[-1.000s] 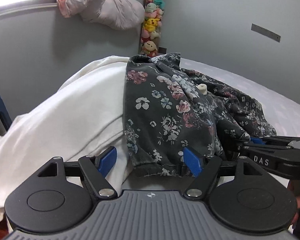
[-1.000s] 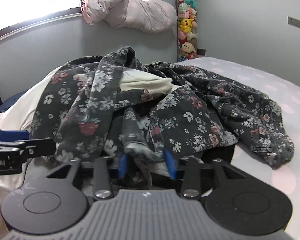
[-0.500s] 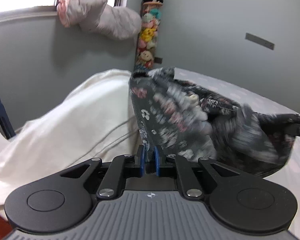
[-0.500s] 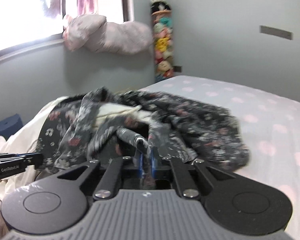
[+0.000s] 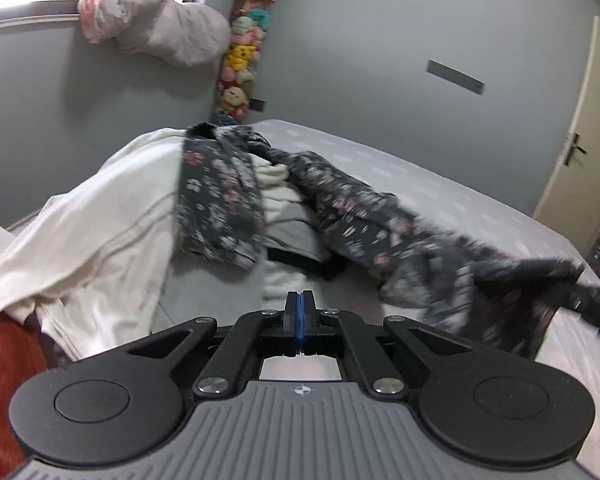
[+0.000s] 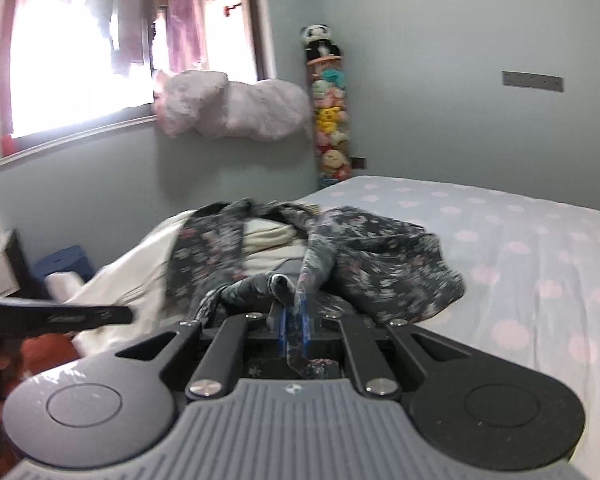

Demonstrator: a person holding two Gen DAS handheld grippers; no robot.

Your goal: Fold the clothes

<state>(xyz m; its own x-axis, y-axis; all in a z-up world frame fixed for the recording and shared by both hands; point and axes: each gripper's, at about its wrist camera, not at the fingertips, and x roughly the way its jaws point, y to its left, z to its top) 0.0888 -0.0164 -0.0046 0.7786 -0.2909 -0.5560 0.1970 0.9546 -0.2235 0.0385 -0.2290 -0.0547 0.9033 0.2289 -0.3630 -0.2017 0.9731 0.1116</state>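
A dark grey floral garment [image 5: 340,208] lies crumpled on the bed [image 5: 440,184], stretched toward the right. My left gripper [image 5: 299,312] is shut with nothing between its blue pads, above the sheet in front of the garment. My right gripper [image 6: 294,330] is shut on a fold of the floral garment [image 6: 380,268] and lifts it. The right gripper also shows at the right edge of the left wrist view [image 5: 596,308], with cloth hanging from it. The left gripper shows at the left of the right wrist view [image 6: 60,316].
A white blanket [image 5: 92,232] lies heaped at the left of the bed. Cream and grey clothes [image 5: 284,208] sit under the floral garment. A tube of plush toys [image 5: 240,60] stands by the wall. A door [image 5: 580,140] is at right.
My left gripper closed near the garment's edge, and now stands shut and empty, drawn back. My right gripper closed on the garment and pulled it up and to the right.
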